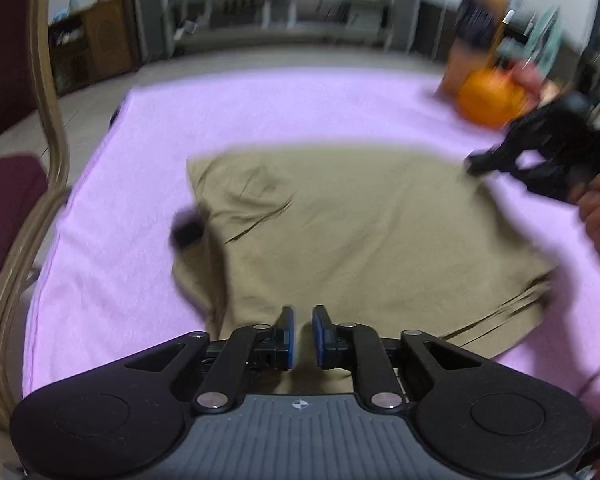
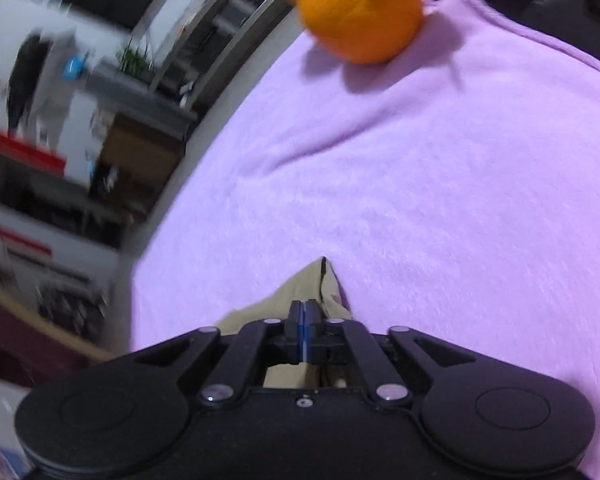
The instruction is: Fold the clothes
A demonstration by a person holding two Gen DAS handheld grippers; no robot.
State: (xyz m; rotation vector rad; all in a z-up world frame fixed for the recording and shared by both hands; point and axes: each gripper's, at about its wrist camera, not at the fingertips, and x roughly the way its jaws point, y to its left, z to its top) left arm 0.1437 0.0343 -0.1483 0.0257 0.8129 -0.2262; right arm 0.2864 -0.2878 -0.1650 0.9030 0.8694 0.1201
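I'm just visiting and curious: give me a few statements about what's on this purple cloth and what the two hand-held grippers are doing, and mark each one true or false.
1. The khaki garment lies on a purple blanket. True.
2. The right gripper is wide open and holds nothing. False: its jaws are pressed together on a corner of the garment.
3. An orange sits on the blanket. True.
4. The left gripper is clamped on the orange. False: a narrow gap shows between its jaws, above the garment's near edge, far from the orange.
5. The garment is bright red. False: it is khaki.
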